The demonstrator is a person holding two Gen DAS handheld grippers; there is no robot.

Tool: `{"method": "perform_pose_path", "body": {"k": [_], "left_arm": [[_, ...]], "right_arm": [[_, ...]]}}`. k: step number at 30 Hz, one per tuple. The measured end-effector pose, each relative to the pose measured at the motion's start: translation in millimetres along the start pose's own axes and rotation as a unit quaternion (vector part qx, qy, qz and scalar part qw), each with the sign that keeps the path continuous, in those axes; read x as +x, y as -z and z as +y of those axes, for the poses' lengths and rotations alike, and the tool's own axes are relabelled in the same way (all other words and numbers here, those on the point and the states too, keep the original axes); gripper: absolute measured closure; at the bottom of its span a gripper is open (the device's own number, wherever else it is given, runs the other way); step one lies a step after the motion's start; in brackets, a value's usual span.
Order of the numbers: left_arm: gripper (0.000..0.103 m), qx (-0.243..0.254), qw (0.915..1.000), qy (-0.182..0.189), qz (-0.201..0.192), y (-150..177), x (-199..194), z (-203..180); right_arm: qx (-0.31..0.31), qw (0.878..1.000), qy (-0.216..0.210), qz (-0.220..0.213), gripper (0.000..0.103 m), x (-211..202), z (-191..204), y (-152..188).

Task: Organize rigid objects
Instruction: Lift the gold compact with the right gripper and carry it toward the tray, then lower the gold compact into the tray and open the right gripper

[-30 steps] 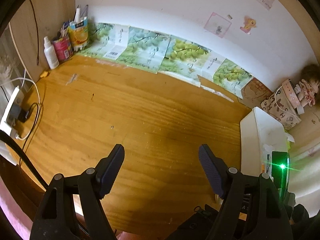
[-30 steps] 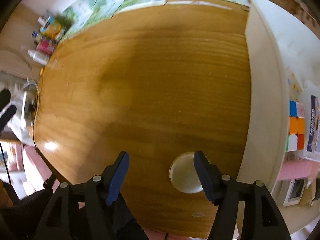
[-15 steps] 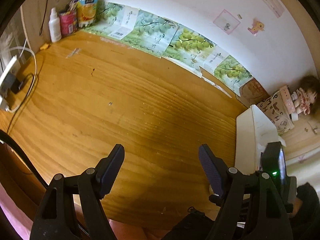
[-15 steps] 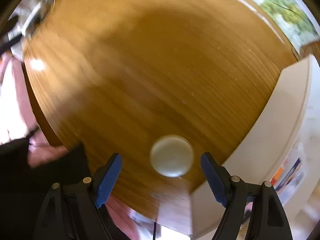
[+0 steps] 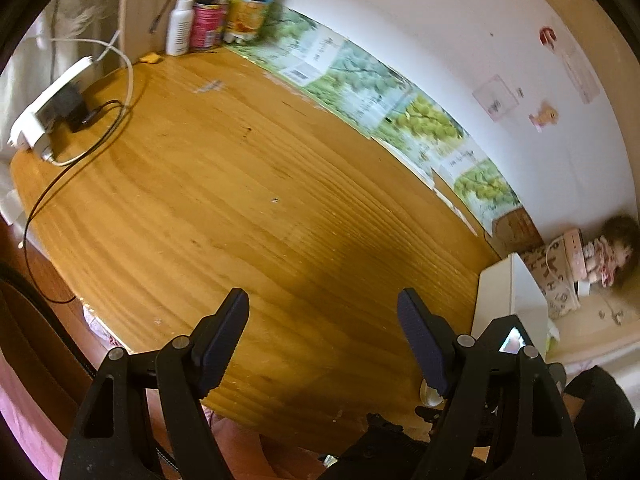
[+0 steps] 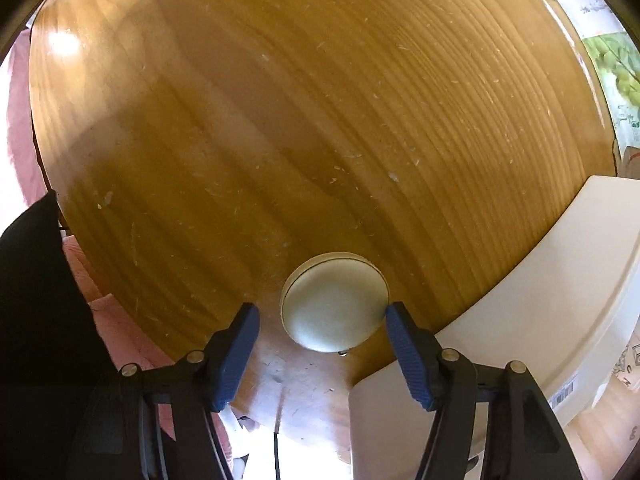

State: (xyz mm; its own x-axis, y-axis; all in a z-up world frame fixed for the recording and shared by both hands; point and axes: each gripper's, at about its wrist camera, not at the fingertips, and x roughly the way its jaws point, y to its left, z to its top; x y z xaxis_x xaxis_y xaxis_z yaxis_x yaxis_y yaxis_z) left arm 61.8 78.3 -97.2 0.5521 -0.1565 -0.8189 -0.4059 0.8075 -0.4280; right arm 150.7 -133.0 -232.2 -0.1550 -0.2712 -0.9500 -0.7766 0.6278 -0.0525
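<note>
A wooden tabletop (image 6: 280, 100) fills both views. In the right wrist view, one round, pale, domed object (image 6: 335, 301) lies near the table's front edge, just beside one white bin (image 6: 540, 300) that stands to its right. The right gripper (image 6: 322, 314) hangs over the object with its two blue-padded fingers spread wide; the object sits between them, with the right fingertip (image 6: 394, 316) at or almost at its rim and the left one clear of it. In the left wrist view, the left gripper (image 5: 323, 312) hovers over bare wood, its two dark fingers spread wide and holding nothing. At the far left corner stand one white spray bottle (image 5: 180, 24) and two cans (image 5: 208, 24), close together. One white power strip (image 5: 52, 108) with cables lies at the left edge. Green printed sheets (image 5: 384, 108) line the wall. One doll (image 5: 612, 252) sits at the far right, beyond the bin.
</note>
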Motion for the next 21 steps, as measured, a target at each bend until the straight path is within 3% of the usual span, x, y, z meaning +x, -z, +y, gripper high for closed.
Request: {"method": "perform_pose_path", "body": {"k": [3, 13, 21], "left_arm": [[0.024, -0.008, 0.9999, -0.004, -0.007, 2, -5, 5], [0.024, -0.012, 0.9998, -0.011, -0.014, 11, -17, 12], [0.024, -0.003, 0.9995, -0.017, -0.027, 16, -29, 12]], "right_arm": [[0.011, 1.000, 0.006, -0.001, 0.050, 1, -4, -1], [0.039, 0.998, -0.022, -0.031, 0.050, -1, -25, 11], [0.061, 0.992, -0.079, -0.081, 0.050, -24, -31, 20]]}}
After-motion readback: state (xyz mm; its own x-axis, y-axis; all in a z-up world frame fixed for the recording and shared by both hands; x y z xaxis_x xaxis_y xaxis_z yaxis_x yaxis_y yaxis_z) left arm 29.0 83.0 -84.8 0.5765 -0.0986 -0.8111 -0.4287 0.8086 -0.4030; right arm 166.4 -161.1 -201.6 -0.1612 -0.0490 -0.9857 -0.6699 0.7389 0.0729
